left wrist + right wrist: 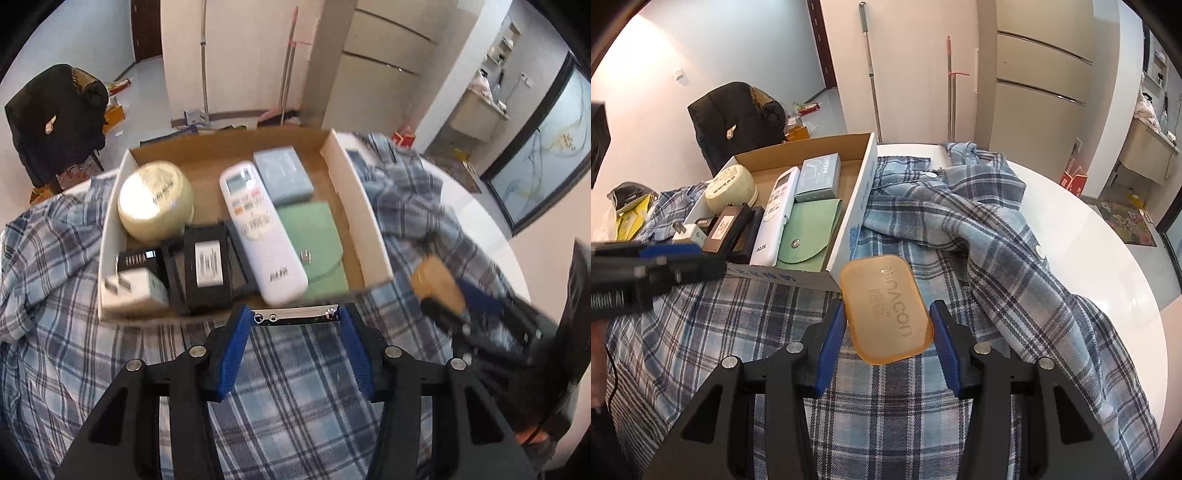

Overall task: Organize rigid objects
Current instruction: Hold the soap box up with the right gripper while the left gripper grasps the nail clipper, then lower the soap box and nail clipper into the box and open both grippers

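My left gripper (295, 317) is shut on a silver nail clipper (295, 314), held crosswise just in front of the near edge of a cardboard box (354, 206). My right gripper (888, 317) is shut on an amber soap bar (886, 310), held above the plaid shirt (960, 258), right of the box (857, 199). The box holds a white remote (258, 229), a green pouch (314, 236), a grey-blue box (282, 177), a cream round tin (155, 203), black items (207, 266) and a white plug adapter (129, 288).
The plaid shirt (295, 387) covers a round white table (1108, 236). The right gripper and soap show blurred in the left wrist view (443, 284); the left gripper shows at the left of the right wrist view (657, 266). A dark chair (731, 118) stands behind.
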`<state>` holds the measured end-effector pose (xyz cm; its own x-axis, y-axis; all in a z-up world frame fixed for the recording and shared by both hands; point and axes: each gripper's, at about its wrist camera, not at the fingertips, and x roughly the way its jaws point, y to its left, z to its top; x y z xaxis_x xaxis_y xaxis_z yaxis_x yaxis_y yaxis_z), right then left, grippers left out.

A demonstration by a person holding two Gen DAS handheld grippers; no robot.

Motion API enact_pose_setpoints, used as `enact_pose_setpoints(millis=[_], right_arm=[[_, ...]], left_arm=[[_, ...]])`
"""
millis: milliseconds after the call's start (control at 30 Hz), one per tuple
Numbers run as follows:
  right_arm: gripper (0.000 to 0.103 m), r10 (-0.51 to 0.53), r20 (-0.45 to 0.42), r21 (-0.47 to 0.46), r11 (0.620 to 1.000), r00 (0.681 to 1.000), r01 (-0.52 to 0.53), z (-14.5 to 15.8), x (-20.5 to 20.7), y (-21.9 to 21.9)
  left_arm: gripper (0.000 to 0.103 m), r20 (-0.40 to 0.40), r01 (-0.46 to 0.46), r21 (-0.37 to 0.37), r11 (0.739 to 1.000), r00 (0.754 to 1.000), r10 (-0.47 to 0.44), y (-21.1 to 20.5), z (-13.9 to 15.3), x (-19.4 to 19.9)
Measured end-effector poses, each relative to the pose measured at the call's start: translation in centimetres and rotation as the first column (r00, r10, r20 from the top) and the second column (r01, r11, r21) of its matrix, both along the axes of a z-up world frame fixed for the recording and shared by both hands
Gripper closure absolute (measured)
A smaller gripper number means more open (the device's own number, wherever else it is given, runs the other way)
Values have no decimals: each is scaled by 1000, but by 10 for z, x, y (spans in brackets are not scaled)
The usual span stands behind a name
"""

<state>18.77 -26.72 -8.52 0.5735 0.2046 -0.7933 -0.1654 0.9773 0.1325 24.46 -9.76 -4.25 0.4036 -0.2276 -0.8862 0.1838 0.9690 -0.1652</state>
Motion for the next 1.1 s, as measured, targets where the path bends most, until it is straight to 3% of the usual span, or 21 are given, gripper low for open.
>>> enact_pose_setpoints(millis=[367,600,767,833,967,1100], right_arm=[[57,-92,78,45,995,993,89,38,0,-22],[57,-97,75,5,995,993,97,43,6,-21],[57,-81,86,-15,996,993,83,47,11,-13],[57,-72,89,-9,997,993,73,50,14,-8],[57,-44,99,4,999,994,44,58,20,5],[57,-23,123,7,1000,992,23,67,28,23]], left_arm=[[50,-17,6,10,1000,1000,-6,-14,-17,33],[50,-53,-14,4,1000,998,15,-10,-40,47],[50,-42,-10,-13,1000,999,9,-8,-41,46],[47,-19,-7,-37,999,1000,6,-6,-37,44],[23,124,-28,-53,998,992,34,2,-15,33],[19,262,-67,-87,994,961,87,17,8,21]])
